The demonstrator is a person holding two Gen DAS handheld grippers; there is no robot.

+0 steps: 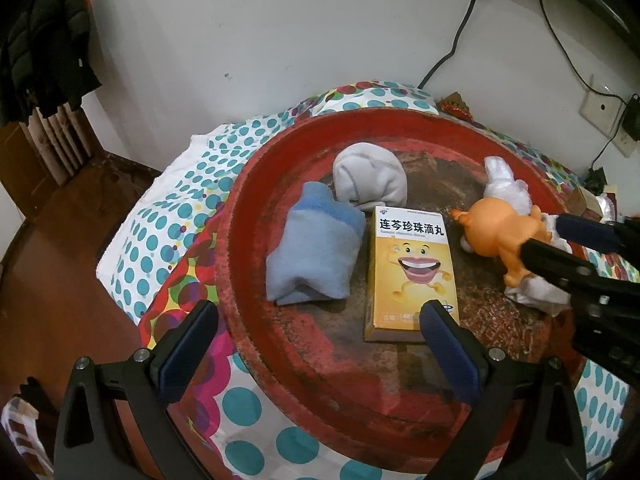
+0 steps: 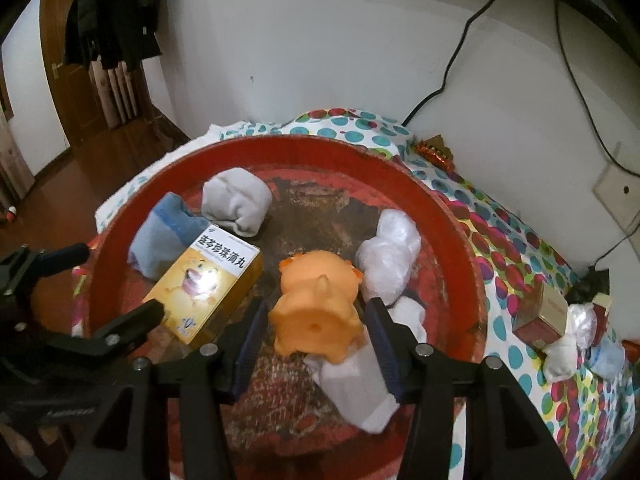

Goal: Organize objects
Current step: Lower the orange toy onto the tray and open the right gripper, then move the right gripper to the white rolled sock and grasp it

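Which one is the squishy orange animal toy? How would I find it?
Look for the big round red tray on the dotted cloth. Near its right side, between the yellow box with a smiling cartoon mouth and some crumpled white plastic bags, sits the orange toy, partly on a white sock. It is the only orange thing there, with little ears.

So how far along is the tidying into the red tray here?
Done: blue sock roll, grey sock roll, yellow medicine box and white plastic bundle lie in the red tray. In hand: the right gripper stands open around the orange toy. Left: a small box and soft bundles on the spotted cloth.
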